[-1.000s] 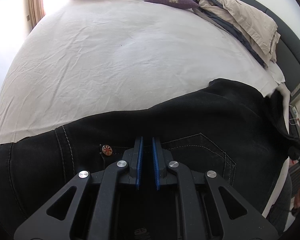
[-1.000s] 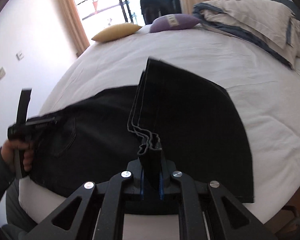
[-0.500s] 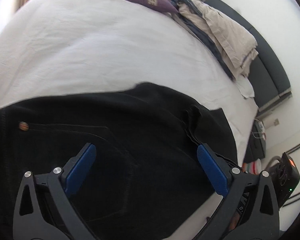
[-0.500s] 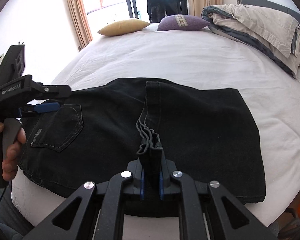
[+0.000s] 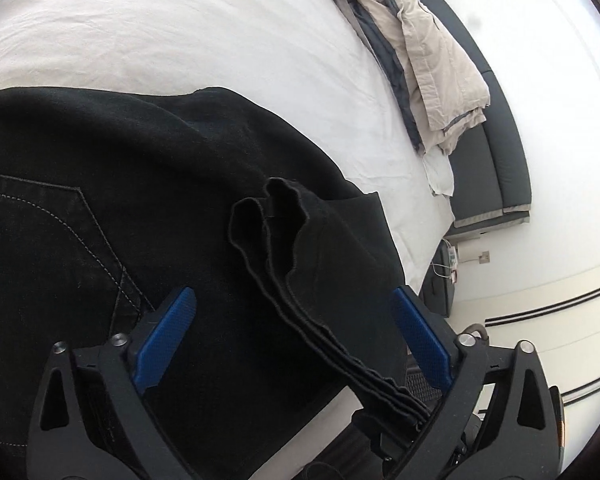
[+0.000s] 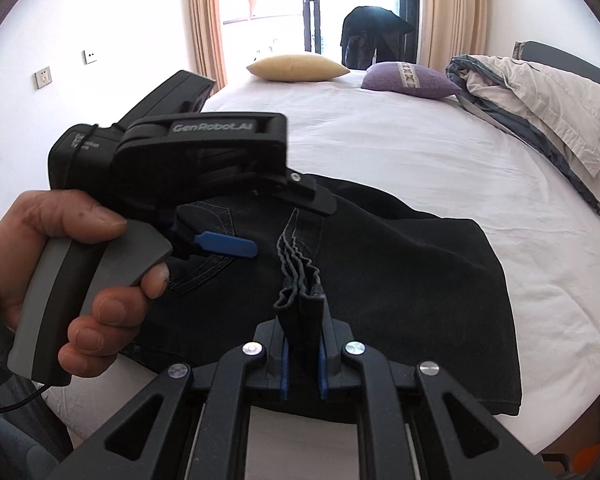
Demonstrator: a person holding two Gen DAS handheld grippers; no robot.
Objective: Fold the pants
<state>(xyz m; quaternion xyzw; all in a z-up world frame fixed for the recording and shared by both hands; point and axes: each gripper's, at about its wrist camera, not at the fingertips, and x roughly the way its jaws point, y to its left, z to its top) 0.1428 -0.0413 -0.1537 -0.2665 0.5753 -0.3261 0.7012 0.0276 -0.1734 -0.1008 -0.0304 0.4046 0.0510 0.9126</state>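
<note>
Bed: one big bed (image 6: pixel 380 144) with a white, wrinkly sheet, soft and flat.
Pants: one pair of black pants (image 6: pixel 400 280), thick jean cloth with pale stitching, folded over and spread flat across the near part of the bed.
Blanket: one puffy beige and blue blanket (image 6: pixel 540 112), bunched up at the far right side.
Pillows: two, one smooth yellow pillow (image 6: pixel 296 68) and one fuzzy purple pillow (image 6: pixel 410 80).
Right gripper: my right gripper (image 6: pixel 302 364) has its blue pads squeezed tight on the wavy stacked hem ends of the pants.
Left gripper: my left gripper (image 5: pixel 296 340) is spread wide above the pants, gripping nothing.
Change: one second ago my left gripper was closed at the pocket; now it has swung over toward the hems.
</note>
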